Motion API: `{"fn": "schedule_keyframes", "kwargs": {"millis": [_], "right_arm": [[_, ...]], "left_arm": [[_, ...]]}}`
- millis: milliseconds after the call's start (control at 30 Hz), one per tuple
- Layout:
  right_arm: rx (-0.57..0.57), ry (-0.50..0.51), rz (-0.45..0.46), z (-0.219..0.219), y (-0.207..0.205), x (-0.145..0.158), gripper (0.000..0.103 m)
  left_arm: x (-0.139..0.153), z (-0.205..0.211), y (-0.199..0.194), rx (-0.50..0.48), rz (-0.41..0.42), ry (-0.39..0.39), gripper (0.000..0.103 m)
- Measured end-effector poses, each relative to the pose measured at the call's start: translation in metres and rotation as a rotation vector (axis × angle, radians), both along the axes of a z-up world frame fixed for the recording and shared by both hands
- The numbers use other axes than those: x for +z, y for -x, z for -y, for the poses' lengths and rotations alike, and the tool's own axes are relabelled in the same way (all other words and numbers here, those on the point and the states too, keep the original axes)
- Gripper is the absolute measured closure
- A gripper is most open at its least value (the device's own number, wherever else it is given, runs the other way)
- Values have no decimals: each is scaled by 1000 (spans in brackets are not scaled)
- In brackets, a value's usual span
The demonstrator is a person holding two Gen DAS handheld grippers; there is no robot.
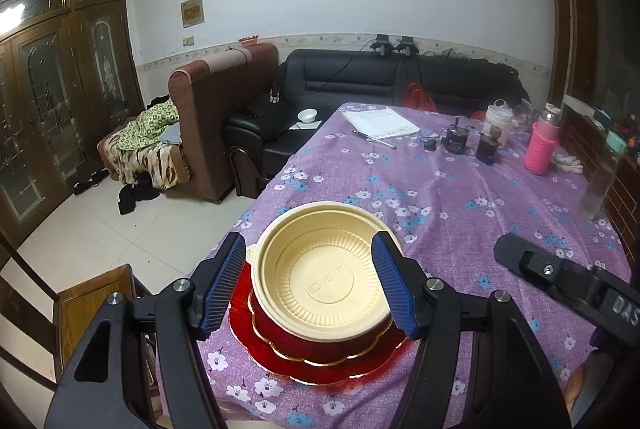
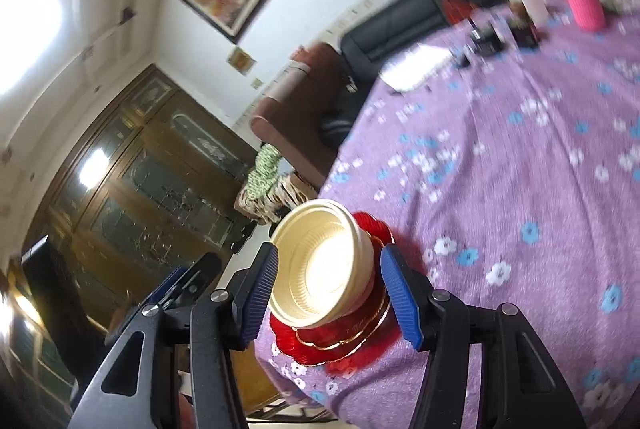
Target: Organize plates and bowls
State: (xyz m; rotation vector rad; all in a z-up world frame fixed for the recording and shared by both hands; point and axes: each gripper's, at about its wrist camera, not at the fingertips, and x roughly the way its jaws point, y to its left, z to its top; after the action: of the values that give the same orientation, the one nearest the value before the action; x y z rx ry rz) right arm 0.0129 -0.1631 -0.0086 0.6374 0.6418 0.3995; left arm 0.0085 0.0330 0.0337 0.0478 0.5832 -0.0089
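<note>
Cream bowl (image 1: pixel 320 269) stacked on red plates (image 1: pixel 320 357) at worktop (image 1: pixel 460 189) edge; left gripper (image 1: pixel 310 283) and right gripper (image 2: pixel 330 295) both spread apart, flanking the stack.

table (image 1: pixel 460 197), purple floral cloth | red plate (image 1: pixel 320 369) | notebook (image 1: pixel 382 123) | pink bottle (image 1: pixel 542 145)

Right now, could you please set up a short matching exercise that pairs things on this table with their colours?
Things:
1. bowl on top of the stack
2. scalloped plates under it
3. bottle sleeve at the far end
4. tablecloth

Colours:
a. purple with flowers
b. cream
c. pink
d. red with gold edging

Pairs: 1-b, 2-d, 3-c, 4-a
</note>
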Motion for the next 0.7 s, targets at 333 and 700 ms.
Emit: {"fn": "schedule_keyframes", "kwargs": {"millis": [333, 700], "right_arm": [[27, 105, 216, -20, 40, 29, 43], [91, 229, 299, -56, 59, 36, 43]], "left_arm": [[1, -13, 30, 27, 63, -18, 20], [2, -41, 31, 68, 54, 22, 20]]}}
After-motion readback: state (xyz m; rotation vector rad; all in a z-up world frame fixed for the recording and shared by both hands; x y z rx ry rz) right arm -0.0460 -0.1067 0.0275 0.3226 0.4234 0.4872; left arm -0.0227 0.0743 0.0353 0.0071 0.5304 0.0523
